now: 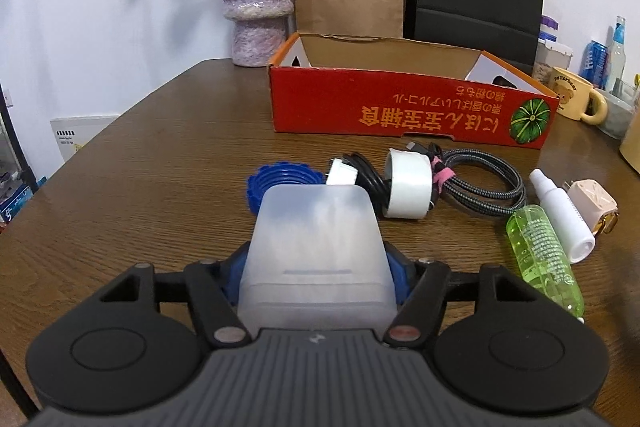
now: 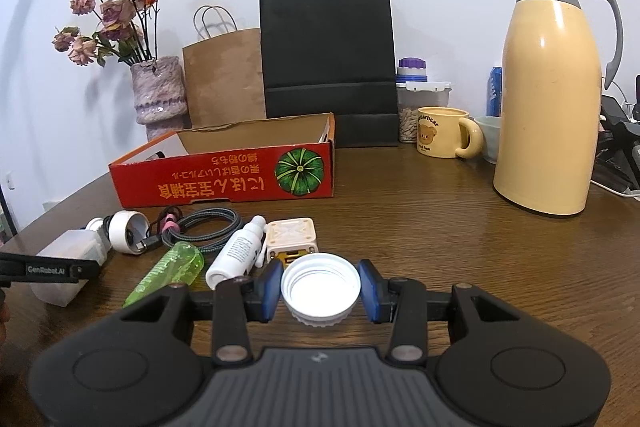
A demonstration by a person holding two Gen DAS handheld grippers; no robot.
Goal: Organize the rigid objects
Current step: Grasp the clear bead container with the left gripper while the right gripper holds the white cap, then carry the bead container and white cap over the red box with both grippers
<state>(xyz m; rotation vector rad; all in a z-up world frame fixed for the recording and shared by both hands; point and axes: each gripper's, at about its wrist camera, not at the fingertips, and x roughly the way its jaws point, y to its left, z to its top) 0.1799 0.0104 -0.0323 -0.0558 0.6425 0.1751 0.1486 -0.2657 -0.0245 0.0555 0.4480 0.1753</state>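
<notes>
**Inspector:** State of the left gripper (image 1: 316, 267)?

**Assistant:** Its blue pads are clamped on a translucent white plastic box (image 1: 316, 251), one on each side. A blue ridged plastic lid (image 1: 276, 183) lies on the brown wooden table (image 1: 160, 179) just beyond the box.

**Inspector:** And the right gripper (image 2: 320, 289)?

**Assistant:** A white ribbed screw cap (image 2: 320, 287), hollow side up, sits between its blue pads. The left pad appears to touch the cap; whether the right one does, I cannot tell.

**Inspector:** Remaining items?

**Assistant:** Near the cap, on the far-left side: a cream square plug adapter (image 2: 291, 239), a white spray bottle (image 2: 236, 255) and a green transparent bottle (image 2: 168, 273), both lying flat, a grey braided cable coil (image 2: 204, 225) and a white roll of tape (image 2: 127, 231).

**Inspector:** The container?

**Assistant:** An open red cardboard box with a pumpkin print (image 2: 224, 179) stands beyond them.
</notes>
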